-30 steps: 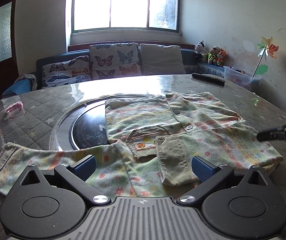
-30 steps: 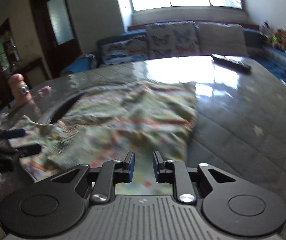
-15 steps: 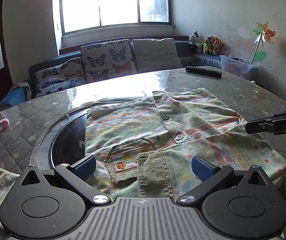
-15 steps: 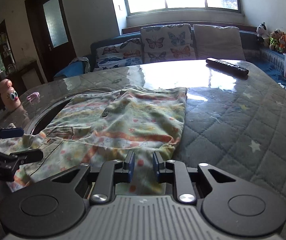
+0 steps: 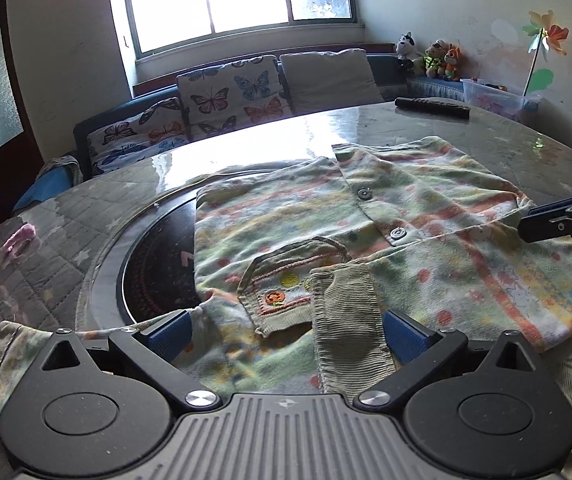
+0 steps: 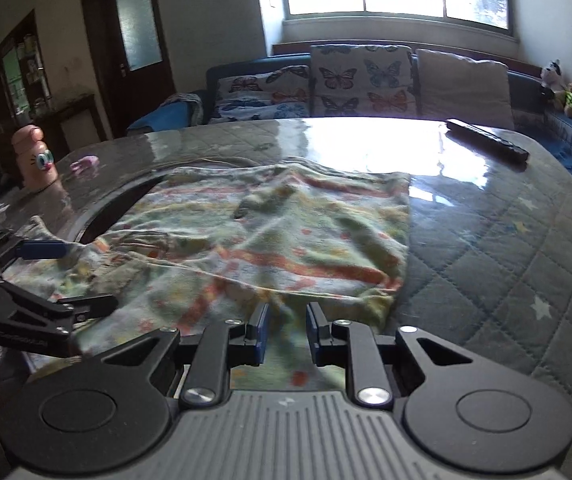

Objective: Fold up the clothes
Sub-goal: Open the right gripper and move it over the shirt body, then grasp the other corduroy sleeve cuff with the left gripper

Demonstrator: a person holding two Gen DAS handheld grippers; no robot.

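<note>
Left wrist view: left gripper point(image 5: 286, 334) spread wide, blue pads low over the near hem of the shirt point(image 5: 366, 240), nothing pinched. Lying flat on the round quilted worktop point(image 5: 86, 208), button placket up, partly over the dark glass disc point(image 5: 158, 264) at the centre. Corduroy cuff point(image 5: 346, 320) folded across the front, right between the pads, beside the small embroidered pocket point(image 5: 286, 284). One sleeve point(image 5: 10, 356) trailing off to the left past the gripper body. Right gripper point(image 5: 558, 220) poking in from the right edge, just above the cloth's far side.

Right wrist view: right gripper point(image 6: 286, 330) with fingers drawn close, a narrow gap showing between the pads; cloth edge blurred there, so cannot tell whether anything is caught. Shirt point(image 6: 286, 232) spread ahead, left gripper point(image 6: 54, 276) open at the left over its corner. Remote control point(image 6: 486, 140) resting well apart near the far rim, pink toy figure point(image 6: 34, 156) standing at far left.
</note>
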